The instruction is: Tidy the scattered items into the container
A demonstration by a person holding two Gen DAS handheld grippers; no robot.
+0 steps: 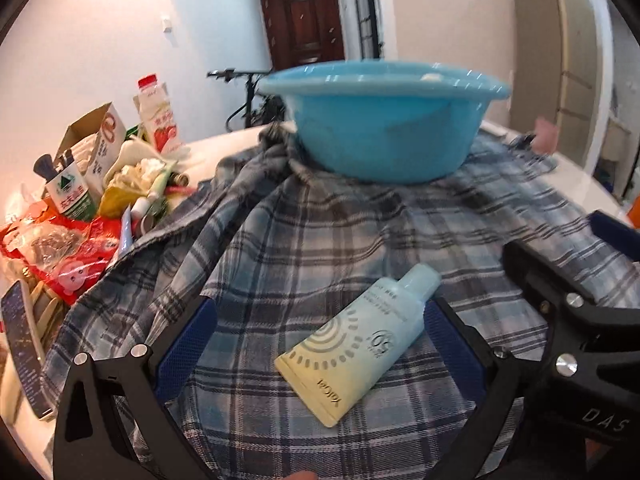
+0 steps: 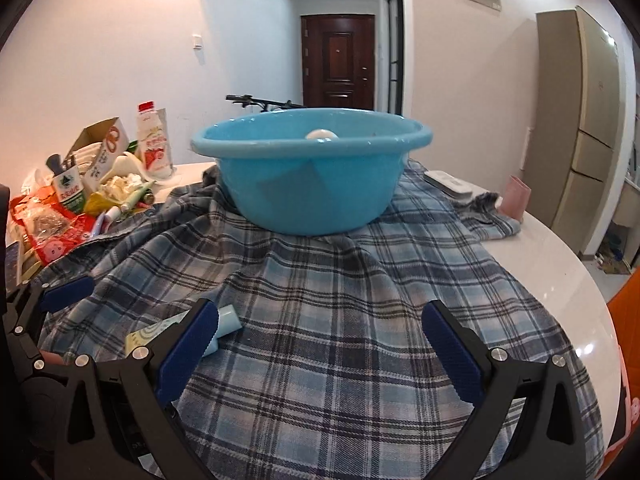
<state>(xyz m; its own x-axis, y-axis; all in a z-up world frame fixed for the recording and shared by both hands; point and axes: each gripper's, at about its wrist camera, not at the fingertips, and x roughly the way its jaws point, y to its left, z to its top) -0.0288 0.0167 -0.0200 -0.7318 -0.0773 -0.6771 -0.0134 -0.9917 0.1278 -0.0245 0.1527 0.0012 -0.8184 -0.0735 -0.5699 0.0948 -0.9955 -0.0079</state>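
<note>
A blue plastic basin [image 1: 380,136] stands on a plaid cloth [image 1: 304,240] at the far middle of the table; it also shows in the right wrist view [image 2: 312,184] with a white round thing [image 2: 321,134] inside. A pale blue and yellow tube [image 1: 356,344] lies flat on the cloth between the open fingers of my left gripper [image 1: 320,340]. My right gripper [image 2: 320,340] is open and empty over bare cloth [image 2: 340,320], with the tube [image 2: 224,322] just behind its left finger. The right gripper's black body [image 1: 568,320] sits at the right in the left wrist view.
A heap of clutter [image 1: 80,208] fills the left of the table: a red-capped bottle [image 1: 156,116], an open carton [image 1: 92,148], red packets [image 1: 60,256]. A pink cup [image 2: 516,200] and a white flat case [image 2: 448,184] lie at the right. The table edge [image 2: 580,300] curves at the right.
</note>
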